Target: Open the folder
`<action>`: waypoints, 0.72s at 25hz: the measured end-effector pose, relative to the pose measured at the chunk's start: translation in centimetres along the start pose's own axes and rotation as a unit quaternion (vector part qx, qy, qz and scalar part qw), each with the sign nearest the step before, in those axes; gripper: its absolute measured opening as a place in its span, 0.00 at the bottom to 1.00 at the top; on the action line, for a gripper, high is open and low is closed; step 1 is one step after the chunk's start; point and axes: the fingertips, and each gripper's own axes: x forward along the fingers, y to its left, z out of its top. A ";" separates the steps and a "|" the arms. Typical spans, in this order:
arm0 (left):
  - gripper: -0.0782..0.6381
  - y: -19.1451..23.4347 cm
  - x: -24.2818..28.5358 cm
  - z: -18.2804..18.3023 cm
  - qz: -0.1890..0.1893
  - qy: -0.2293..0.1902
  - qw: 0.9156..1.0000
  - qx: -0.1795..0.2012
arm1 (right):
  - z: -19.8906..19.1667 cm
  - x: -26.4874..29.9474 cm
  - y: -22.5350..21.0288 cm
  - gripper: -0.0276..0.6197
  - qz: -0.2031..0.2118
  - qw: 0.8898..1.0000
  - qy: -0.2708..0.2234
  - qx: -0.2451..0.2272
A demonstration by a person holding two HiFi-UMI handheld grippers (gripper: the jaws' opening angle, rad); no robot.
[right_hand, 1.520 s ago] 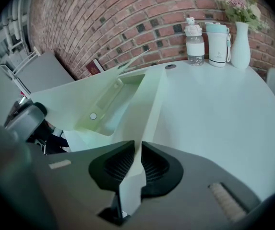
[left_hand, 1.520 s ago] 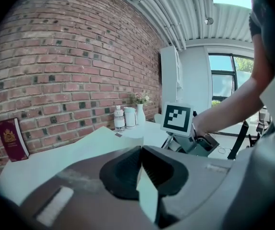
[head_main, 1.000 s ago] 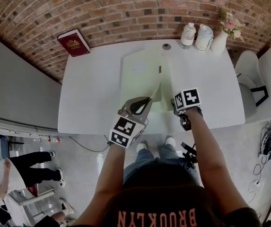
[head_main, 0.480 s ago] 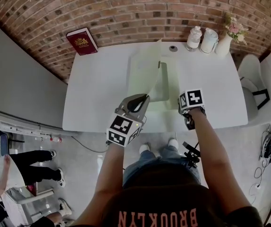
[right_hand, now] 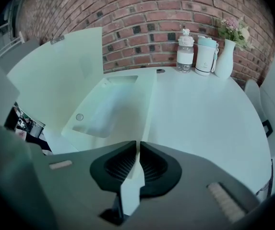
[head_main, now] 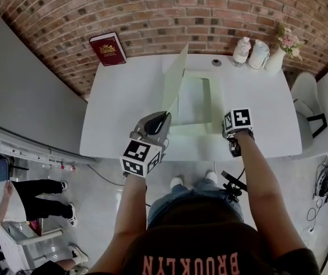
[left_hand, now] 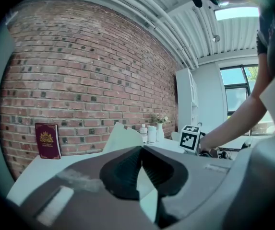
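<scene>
One folder [head_main: 195, 102], both grippers pinching it. The left gripper [left_hand: 141, 152] is clamped on its raised cover [head_main: 175, 82], and the right gripper [right_hand: 138, 147] is clamped on the flat half's near edge. Past the right gripper: two bottles [head_main: 242, 50], one vase [head_main: 275, 59]. Past the left: one red book [head_main: 107, 49].

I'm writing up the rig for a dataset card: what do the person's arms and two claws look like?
The left claw and right claw are grey, with black ribbed pads; each carries a white cube of black square markers. Both forearms bare; dark T-shirt, orange lettering.
</scene>
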 end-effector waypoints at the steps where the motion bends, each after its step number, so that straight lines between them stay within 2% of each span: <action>1: 0.12 0.6 -0.4 0.0 0.006 -0.003 1.000 -0.004 | 0.0 0.0 0.0 0.09 -0.003 1.000 0.002 -0.001; 10: 0.12 4.3 -3.3 -0.5 0.061 -0.015 0.998 -0.024 | 0.0 -0.1 0.1 0.08 -0.024 1.000 0.002 -0.017; 18: 0.12 7.2 -5.6 -1.8 0.128 -0.016 0.990 -0.059 | 0.0 -0.2 0.0 0.08 -0.040 0.999 0.000 -0.018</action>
